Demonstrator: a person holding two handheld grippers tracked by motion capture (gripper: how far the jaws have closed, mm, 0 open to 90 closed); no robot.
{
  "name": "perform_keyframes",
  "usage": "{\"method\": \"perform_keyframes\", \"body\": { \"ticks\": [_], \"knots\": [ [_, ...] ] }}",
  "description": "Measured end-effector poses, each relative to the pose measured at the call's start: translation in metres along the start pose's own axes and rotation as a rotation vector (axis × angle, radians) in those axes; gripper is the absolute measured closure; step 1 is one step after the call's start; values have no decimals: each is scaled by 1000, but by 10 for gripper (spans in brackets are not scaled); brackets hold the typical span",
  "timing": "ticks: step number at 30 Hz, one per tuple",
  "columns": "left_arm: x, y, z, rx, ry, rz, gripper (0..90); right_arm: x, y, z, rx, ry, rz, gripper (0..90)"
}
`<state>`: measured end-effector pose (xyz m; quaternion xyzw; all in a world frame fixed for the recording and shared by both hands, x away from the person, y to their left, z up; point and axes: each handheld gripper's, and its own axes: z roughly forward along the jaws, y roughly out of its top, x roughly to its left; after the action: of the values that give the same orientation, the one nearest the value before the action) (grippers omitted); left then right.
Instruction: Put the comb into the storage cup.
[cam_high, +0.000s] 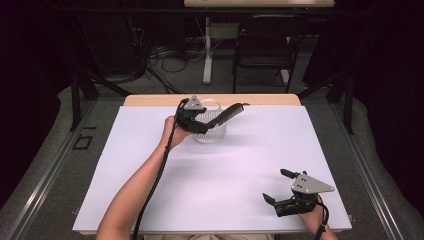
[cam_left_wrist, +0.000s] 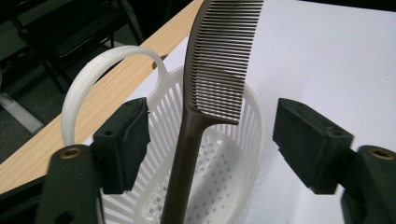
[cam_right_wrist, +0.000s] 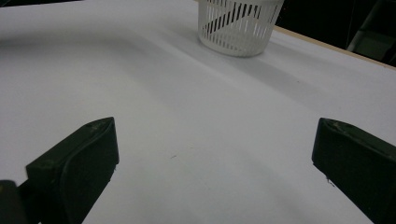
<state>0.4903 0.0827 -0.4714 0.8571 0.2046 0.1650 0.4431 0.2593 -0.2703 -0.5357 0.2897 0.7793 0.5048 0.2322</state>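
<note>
Left tongs (cam_left_wrist: 210, 140) stand apart, pads clear of the brown comb (cam_left_wrist: 219, 65) between them. Comb's long axis rises from the white basket (cam_left_wrist: 252, 116), teeth end uppermost, handle foot cut off. Right tongs (cam_right_wrist: 215, 163) gape over bare tabletop (cam_right_wrist: 187, 116).

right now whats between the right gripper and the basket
Nothing: in the right gripper view, only bare white table stretches from the right gripper to the basket.

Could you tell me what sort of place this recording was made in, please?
Probably a lab or recording workspace: a table with a plain white cover, cables on the floor behind it, and a folding chair by a second desk amid dark surroundings.
</note>
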Motion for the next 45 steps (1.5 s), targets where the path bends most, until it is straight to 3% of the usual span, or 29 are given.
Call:
{"method": "perform_keyframes", "body": {
  "ticks": [8, 12, 18, 31, 45],
  "knots": [
    [-6, 4, -15, 17, 0, -4, 145, 0, 0, 1, -1, 2, 2, 1],
    [-10, 4, -20, 56, -2, 5, 73, 0, 0, 1, 4, 6, 0, 1],
    [-12, 1, -29, 80, 6, -21, 8, 0, 0, 1, 1, 5, -1, 1],
    [-20, -7, -55, 104, 39, -22, 3, 1, 0, 1, 7, 7, 0, 1],
    [-27, -29, -79, 101, 65, -67, 2, 1, 0, 1, 8, 6, 1, 1]
  ]
}}
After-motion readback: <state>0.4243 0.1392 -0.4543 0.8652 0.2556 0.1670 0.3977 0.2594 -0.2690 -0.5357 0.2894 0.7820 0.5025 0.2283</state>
